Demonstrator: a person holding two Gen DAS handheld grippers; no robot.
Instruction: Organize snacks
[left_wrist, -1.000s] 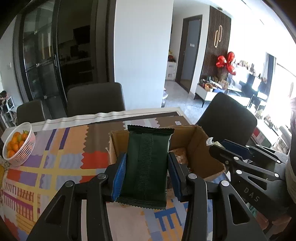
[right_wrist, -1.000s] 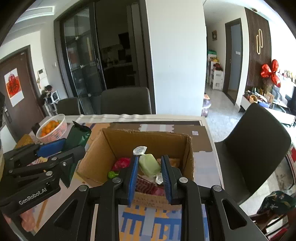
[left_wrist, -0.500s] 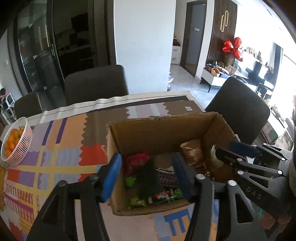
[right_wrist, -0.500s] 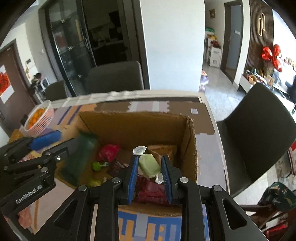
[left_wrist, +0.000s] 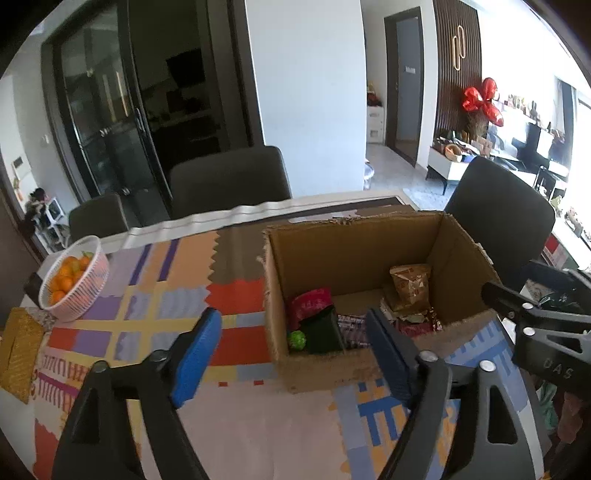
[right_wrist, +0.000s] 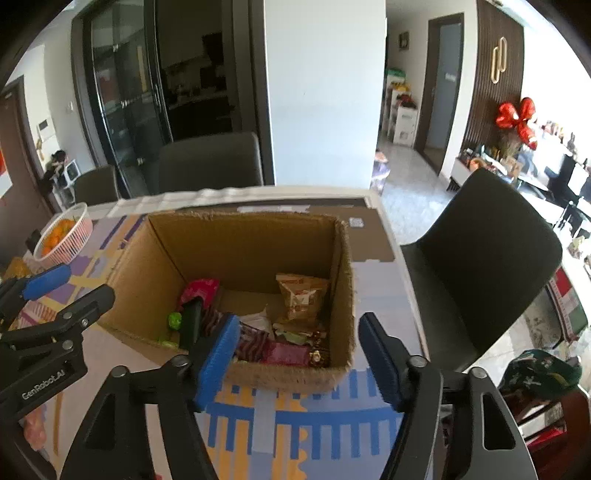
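Observation:
An open cardboard box (left_wrist: 461, 240) (right_wrist: 155, 273) stands on the patterned tablecloth and holds several snacks. A dark green packet (left_wrist: 322, 330) (right_wrist: 191, 325) stands inside at the near left, beside a red packet (left_wrist: 308, 301) and a green ball (left_wrist: 297, 339). A brown packet (left_wrist: 410, 284) (right_wrist: 301, 295) leans at the right. My left gripper (left_wrist: 291, 354) is open and empty, in front of the box. My right gripper (right_wrist: 297, 354) is open and empty, above the box's near edge.
A white basket of oranges (left_wrist: 72, 277) (right_wrist: 62, 232) sits at the table's left. A yellow pad (left_wrist: 18, 350) lies at the left edge. Dark chairs stand behind (left_wrist: 229, 181) and to the right (right_wrist: 480, 251) of the table.
My left gripper opened and dropped the dark green packet into the box, then drew back. My right gripper opened and let go of the light green snack, which fell in the box.

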